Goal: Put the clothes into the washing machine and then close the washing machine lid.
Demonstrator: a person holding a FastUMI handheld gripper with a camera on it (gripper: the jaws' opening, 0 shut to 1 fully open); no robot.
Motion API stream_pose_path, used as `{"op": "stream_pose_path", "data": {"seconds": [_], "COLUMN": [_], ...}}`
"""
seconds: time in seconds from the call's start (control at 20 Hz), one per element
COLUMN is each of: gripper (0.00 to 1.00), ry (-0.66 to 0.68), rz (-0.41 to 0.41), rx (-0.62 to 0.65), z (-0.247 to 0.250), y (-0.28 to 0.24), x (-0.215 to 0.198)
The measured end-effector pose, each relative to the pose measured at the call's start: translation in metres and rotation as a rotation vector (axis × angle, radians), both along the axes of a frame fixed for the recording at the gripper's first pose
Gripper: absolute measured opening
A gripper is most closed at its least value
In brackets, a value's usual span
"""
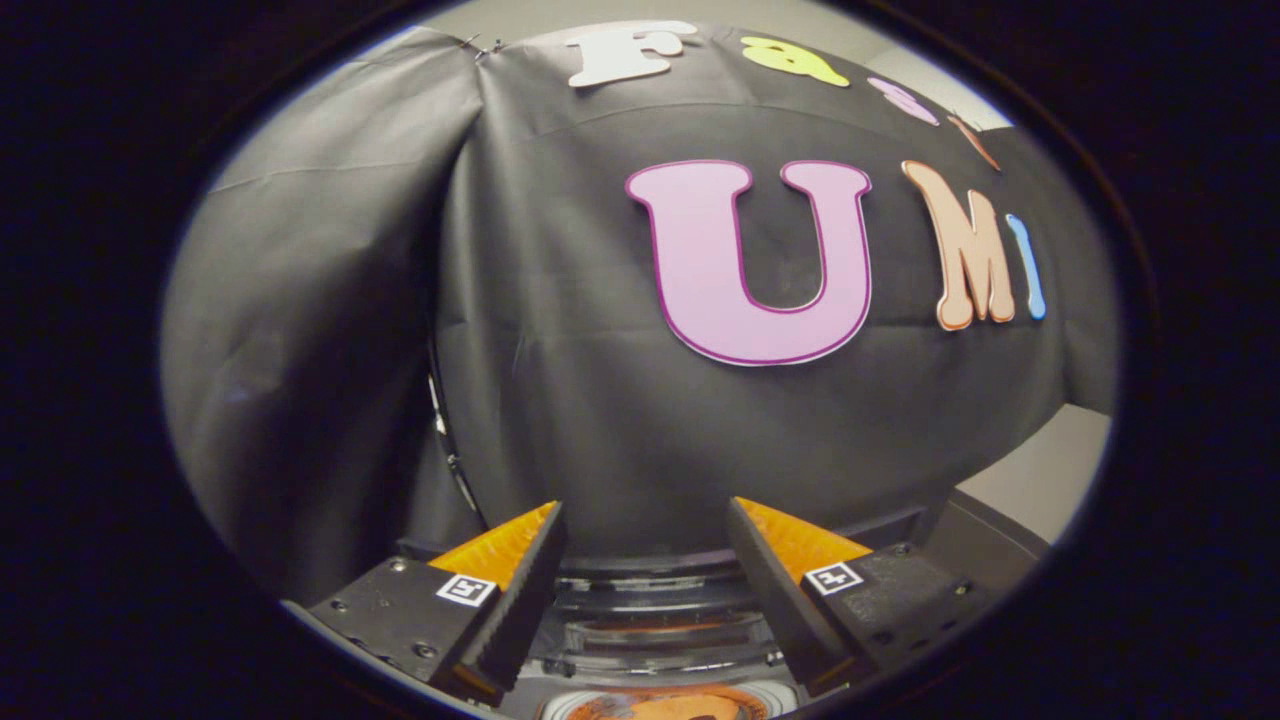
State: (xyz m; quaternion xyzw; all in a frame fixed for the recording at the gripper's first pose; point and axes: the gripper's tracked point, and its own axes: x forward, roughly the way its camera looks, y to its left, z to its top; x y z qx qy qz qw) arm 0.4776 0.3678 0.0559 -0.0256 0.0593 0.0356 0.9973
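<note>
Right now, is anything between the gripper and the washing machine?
Nothing visible. The hand-held gripper is open and empty, and the washing machine lies directly between and below its fingers, with no object in the gap. Whether the clothes are inside cannot be told.

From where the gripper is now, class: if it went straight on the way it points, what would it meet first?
With open, empty jaws the gripper points over the washing machine below, so probably the black cloth wall first, though depth is unclear.

The gripper (645, 545) hangs spread above the washing machine (660, 625), wall beyond.
</note>
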Motion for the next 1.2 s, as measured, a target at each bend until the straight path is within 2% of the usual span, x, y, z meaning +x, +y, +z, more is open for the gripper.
{"op": "stream_pose_path", "data": {"seconds": [0.15,0.2,0.4,0.5,0.55,0.6,0.65,0.8,1.05,1.2], "gripper": [0.96,0.96,0.95,0.94,0.95,0.95,0.96,0.96,0.96,0.96], "ry": [-0.072,-0.069,-0.049,0.03,0.035,-0.041,-0.001,-0.019,-0.124,-0.138], "rz": [-0.023,-0.022,-0.052,-0.042,-0.046,-0.03,-0.032,-0.047,-0.06,-0.054], "rx": [-0.071,-0.059,-0.071,-0.092,-0.041,-0.061,-0.053,-0.059,-0.047,-0.035], "z": [0.003,0.0,-0.013,-0.039,-0.047,-0.036,-0.038,-0.034,-0.026,-0.024], "y": [0.003,0.003,-0.006,-0.009,-0.008,-0.007,-0.006,-0.007,-0.013,-0.012], "x": [0.008,0.009,0.037,0.042,0.039,0.046,0.03,0.022,-0.003,-0.011]}}
